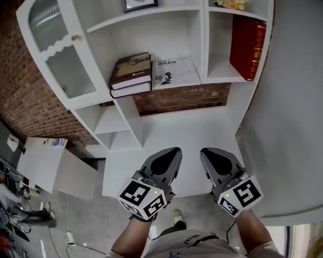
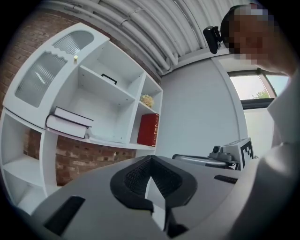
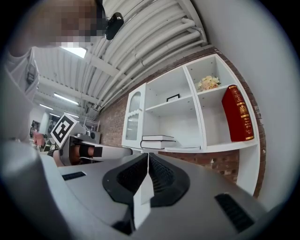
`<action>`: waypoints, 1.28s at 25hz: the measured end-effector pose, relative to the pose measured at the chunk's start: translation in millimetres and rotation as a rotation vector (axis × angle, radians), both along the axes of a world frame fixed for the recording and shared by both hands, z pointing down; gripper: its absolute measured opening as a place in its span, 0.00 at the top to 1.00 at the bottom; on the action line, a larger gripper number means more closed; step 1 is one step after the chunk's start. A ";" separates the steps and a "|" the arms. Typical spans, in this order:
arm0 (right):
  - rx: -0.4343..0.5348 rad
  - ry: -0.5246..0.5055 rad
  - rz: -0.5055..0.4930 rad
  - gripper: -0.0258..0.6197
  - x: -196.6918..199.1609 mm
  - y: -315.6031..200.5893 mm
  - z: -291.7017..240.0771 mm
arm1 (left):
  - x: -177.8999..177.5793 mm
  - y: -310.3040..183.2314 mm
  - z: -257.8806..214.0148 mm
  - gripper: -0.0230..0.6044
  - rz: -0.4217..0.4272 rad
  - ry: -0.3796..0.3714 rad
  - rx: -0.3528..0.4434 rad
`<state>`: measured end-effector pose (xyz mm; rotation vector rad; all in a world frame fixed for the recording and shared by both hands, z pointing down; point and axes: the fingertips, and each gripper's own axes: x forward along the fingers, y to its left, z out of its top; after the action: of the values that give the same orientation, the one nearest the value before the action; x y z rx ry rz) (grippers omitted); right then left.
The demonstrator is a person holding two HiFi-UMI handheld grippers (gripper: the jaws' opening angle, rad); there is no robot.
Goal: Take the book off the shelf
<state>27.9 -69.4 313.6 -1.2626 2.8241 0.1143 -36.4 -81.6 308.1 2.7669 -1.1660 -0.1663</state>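
Observation:
A red book [image 1: 247, 44] stands upright in the right compartment of the white shelf unit [image 1: 199, 82]; it also shows in both gripper views [image 2: 148, 129] [image 3: 238, 114]. Two dark books [image 1: 131, 74] lie stacked flat in the middle compartment, beside a white booklet [image 1: 174, 70]. My left gripper [image 1: 174, 150] [image 2: 150, 160] and right gripper [image 1: 205, 151] [image 3: 147, 155] hover side by side over the white desk [image 1: 192, 133], well short of the shelf. Both are shut with nothing between the jaws.
A glass-fronted cabinet door [image 1: 55, 50] stands at the shelf's left. A picture frame [image 1: 140, 4] and flowers [image 1: 232, 4] sit on the upper shelves. Brick wall [image 1: 181, 98] shows behind the desk. Low cubbies [image 1: 108, 126] lie to the left, a grey wall [image 1: 292, 101] to the right.

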 end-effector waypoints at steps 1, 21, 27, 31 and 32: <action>0.005 0.007 0.012 0.93 -3.1 -10.0 -1.0 | -2.1 -10.6 -0.7 0.94 0.012 0.001 0.000; 0.148 0.240 0.120 0.93 -7.9 -176.7 -10.4 | -4.3 -153.0 6.7 0.94 0.009 0.021 -0.038; 0.275 0.464 0.111 0.87 -3.5 -226.0 -14.8 | 4.4 -191.2 2.5 0.94 -0.035 0.072 -0.044; 0.359 0.578 0.112 0.80 -1.3 -252.7 -9.3 | 4.7 -214.4 4.5 0.94 -0.055 0.158 -0.107; 0.395 0.605 0.120 0.79 -1.2 -258.0 -8.5 | 3.8 -219.7 5.8 0.94 -0.059 0.187 -0.123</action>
<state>26.7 -327.4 305.1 -1.4821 2.9287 1.1773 -32.5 -301.4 313.9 2.5501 -1.1683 -0.3397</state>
